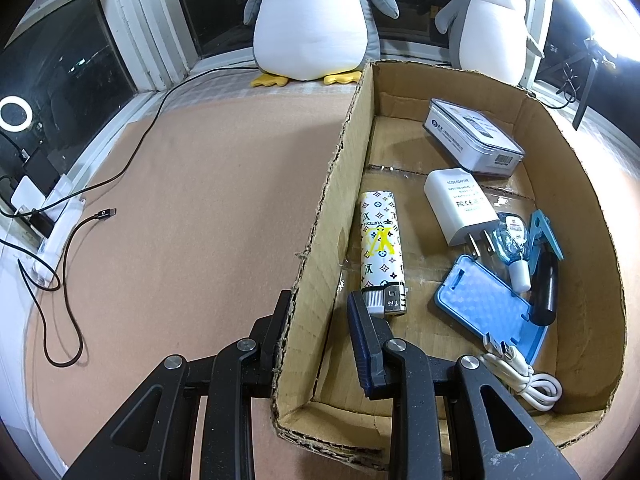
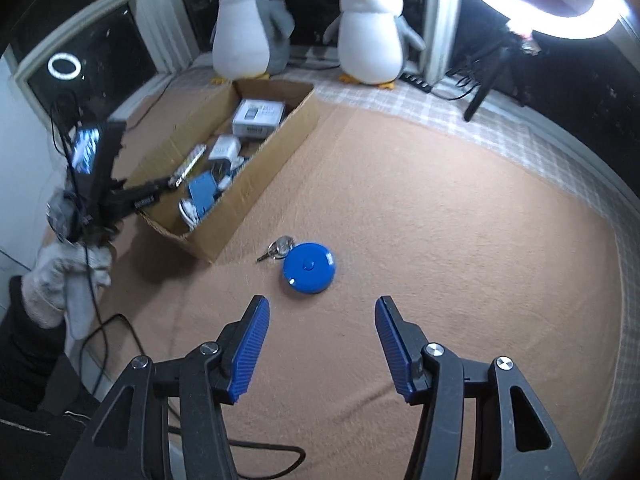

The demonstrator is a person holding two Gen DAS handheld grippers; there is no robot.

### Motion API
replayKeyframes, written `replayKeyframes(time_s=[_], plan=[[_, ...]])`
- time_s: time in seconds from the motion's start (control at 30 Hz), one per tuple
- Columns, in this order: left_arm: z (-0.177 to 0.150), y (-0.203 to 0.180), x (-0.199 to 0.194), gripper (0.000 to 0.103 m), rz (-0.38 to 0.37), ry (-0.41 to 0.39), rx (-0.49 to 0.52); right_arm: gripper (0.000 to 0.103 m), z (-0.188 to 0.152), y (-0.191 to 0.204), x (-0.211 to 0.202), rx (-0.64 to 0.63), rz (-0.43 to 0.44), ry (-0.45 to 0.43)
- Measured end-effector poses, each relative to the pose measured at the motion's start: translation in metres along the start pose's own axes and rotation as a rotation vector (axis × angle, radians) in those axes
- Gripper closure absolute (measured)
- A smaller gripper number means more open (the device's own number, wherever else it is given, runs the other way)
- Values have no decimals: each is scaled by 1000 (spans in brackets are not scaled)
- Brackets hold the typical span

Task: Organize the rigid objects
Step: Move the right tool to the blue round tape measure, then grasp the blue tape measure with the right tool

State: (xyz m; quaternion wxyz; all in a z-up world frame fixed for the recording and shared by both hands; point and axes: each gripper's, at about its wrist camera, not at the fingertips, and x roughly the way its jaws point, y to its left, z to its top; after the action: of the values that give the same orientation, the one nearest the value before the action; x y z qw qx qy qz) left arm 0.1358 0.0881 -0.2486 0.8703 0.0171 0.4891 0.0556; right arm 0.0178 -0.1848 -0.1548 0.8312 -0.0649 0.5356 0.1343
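Brown mat holds the cardboard box; left gripper gapes astride its wall, right gripper hangs wide open, empty, near the blue disc beside the box

Ring-light glare, fisheye-warped edges

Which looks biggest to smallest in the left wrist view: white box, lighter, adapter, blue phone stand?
1. Blue phone stand, nearest the camera, which may inflate it.
2. White box, farthest back, so likely larger than it appears.
3. Lighter and adapter look about alike; I would not rank them.
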Motion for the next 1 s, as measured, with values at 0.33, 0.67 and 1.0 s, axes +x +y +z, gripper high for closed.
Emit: replayKeyframes(time_s=[0.33, 0.67, 1.0], plan=[[-1, -1, 0, 74, 5, -2, -2, 52, 14, 14, 70, -72, -13, 80], [0, -2, 0, 74, 3, -1, -7, 52, 24, 12, 92, -95, -25, 110], [0, -1, 1, 74, 2, -1, -10, 55, 22, 2, 101, -89, -13, 134]])
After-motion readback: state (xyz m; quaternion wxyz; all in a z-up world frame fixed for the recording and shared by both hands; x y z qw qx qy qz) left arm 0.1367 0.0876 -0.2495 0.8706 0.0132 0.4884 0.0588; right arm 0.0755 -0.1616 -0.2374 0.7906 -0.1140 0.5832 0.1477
